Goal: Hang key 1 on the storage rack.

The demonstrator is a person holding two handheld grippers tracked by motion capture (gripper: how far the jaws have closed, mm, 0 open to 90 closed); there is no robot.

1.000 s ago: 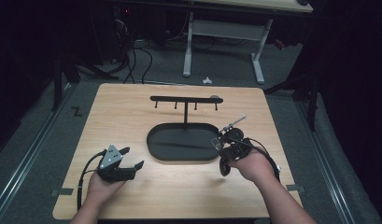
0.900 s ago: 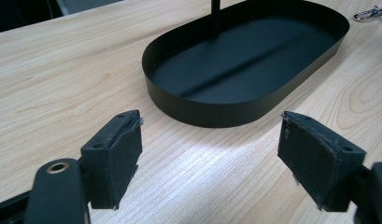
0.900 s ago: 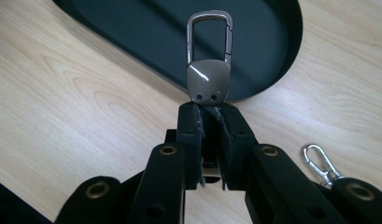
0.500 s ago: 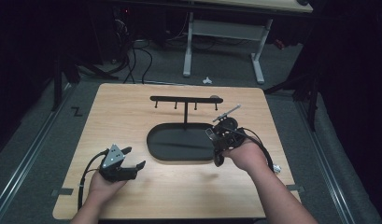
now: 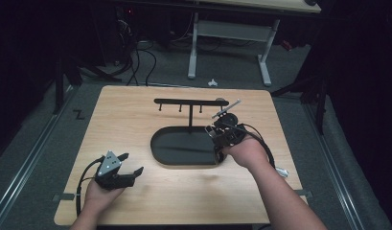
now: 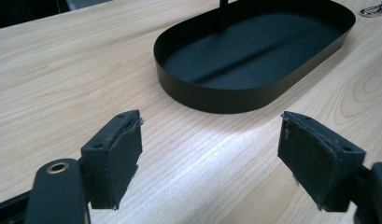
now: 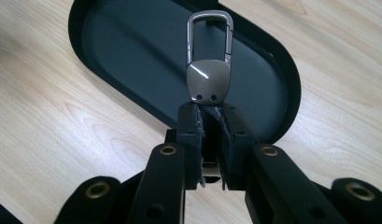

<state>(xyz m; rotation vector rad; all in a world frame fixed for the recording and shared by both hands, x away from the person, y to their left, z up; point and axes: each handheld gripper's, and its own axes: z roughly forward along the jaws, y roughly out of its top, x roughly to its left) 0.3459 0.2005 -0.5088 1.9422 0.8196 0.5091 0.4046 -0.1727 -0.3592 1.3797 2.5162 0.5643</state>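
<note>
A black oval tray [image 5: 179, 149] lies mid-table, and a black T-shaped rack [image 5: 189, 101] with small hooks rises from it. My right gripper [image 5: 219, 128] hovers over the tray's right end, just below the rack's right arm. It is shut on a silver carabiner keychain [image 7: 208, 79], whose clip points out over the tray floor [image 7: 132, 46]. In the high view the keychain [image 5: 227, 109] sticks up toward the bar. My left gripper [image 5: 132, 163] rests at the front left, open and holding nothing. In its own view it [image 6: 209, 144] faces the tray wall [image 6: 254, 100].
Bare wood lies between the left gripper and the tray. A small metal item [image 6: 373, 8] lies on the table beyond the tray's far end. A pale object [image 5: 282, 171] sits beside the right forearm. Table legs and cables stand on the floor behind.
My right gripper has carried the keychain left and away from the person, from beside the tray's right edge to over its right end near the rack. The left gripper has stayed put.
</note>
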